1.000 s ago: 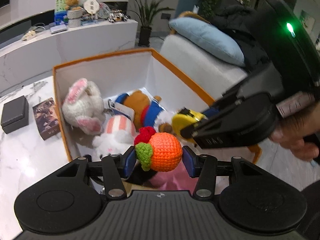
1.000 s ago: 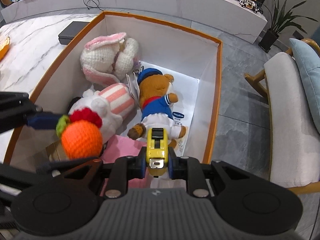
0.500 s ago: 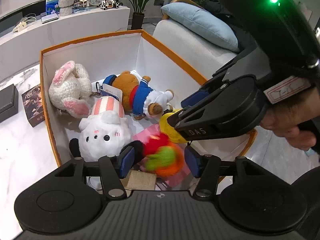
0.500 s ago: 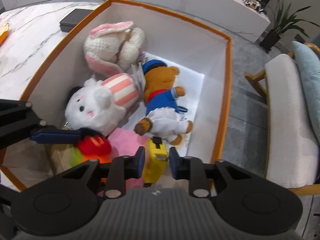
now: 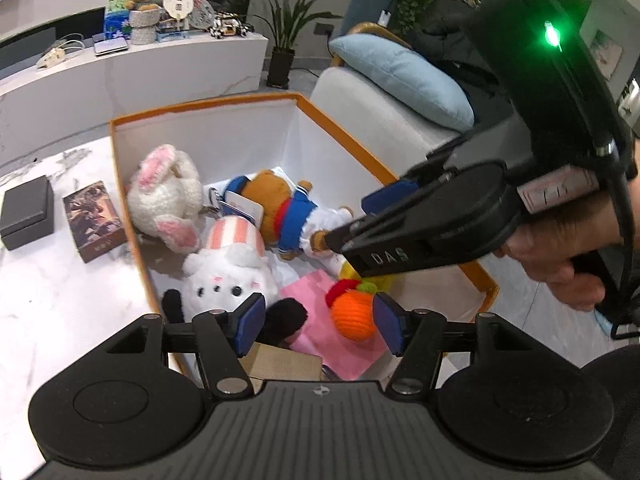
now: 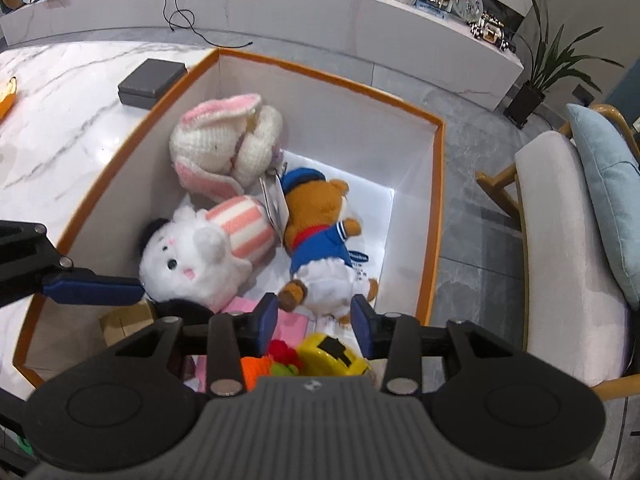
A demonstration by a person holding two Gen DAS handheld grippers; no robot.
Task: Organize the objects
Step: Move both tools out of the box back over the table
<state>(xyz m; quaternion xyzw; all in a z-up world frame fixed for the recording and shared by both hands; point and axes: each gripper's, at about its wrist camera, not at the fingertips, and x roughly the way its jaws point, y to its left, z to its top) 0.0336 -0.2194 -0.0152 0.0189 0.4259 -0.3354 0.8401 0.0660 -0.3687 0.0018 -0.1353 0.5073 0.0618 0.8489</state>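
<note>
Both my grippers hang over the orange-edged box (image 6: 437, 208), pointing down into it. The left gripper (image 5: 320, 322) has its jaws opening with nothing pressed between the blue pads; the crocheted orange toy (image 5: 354, 318) lies loose on the pink sheet (image 5: 340, 344) on the box floor, just beside the right-hand pad. The right gripper (image 6: 315, 320) is also opening, and the yellow tape measure (image 6: 332, 356) lies free below it, touching the orange toy near the box's near wall. From the left wrist view I can read "DAS" in pale letters on the side of the right gripper's black body, gripped by the person's hand (image 5: 560, 256), with a green light glowing on top; a label strip on its handle is too blurred to read. Deeper in the box lie a white plush with a pink-striped hat (image 6: 208, 256), a knitted white-and-pink rabbit (image 6: 224, 148) and a brown bear in a blue sailor outfit (image 6: 324, 240). The bear carries a white hang tag, and a blue logo on the paper under it is illegible to me.
</note>
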